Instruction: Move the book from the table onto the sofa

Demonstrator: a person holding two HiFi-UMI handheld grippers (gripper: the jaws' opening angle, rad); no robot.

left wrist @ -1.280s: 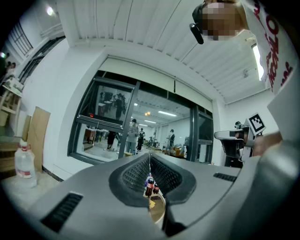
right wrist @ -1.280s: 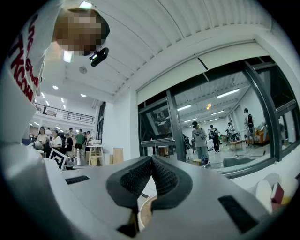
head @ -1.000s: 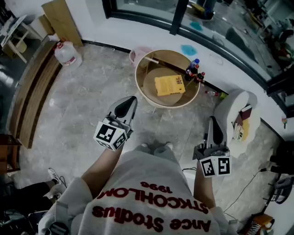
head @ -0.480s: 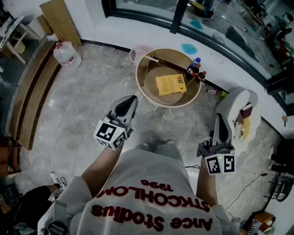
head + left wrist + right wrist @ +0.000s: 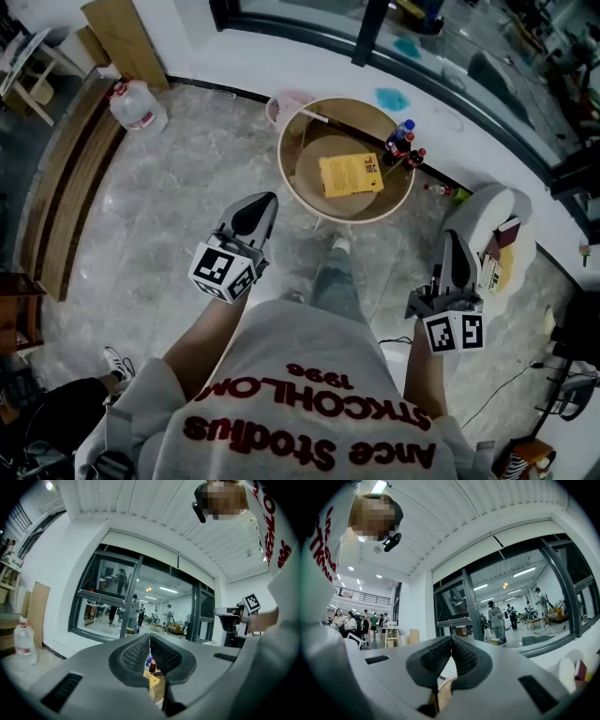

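Head view: the book (image 5: 351, 174), yellow cover, lies flat on the round rimmed table (image 5: 292, 192), a little right of the table's middle, with nothing touching it. A cluster of bottles (image 5: 403, 148) stands at the table's far right edge, near the book's corner but apart from it. The sofa (image 5: 472, 214), white and rounded, stands to the right of the table, well apart from the book. A few flat items (image 5: 497, 255) lie on its seat. The left hand-held gripper (image 5: 266, 201) is held level and points toward the table, its tip just short of the near-left rim. In the left gripper view its ribbed jaws are pressed together with nothing between them, and the book and bottles show through the slot below. The right hand-held gripper (image 5: 456, 240) points at the sofa's near edge. In the right gripper view its jaws are likewise pressed together and empty, with the table's rim visible beneath them. One leg (image 5: 335, 281) of the person is set forward between the two grippers, the shoe close to the table. A water jug (image 5: 138, 106) stands on the floor far left, and a pink bin (image 5: 286, 105) sits just behind the table.
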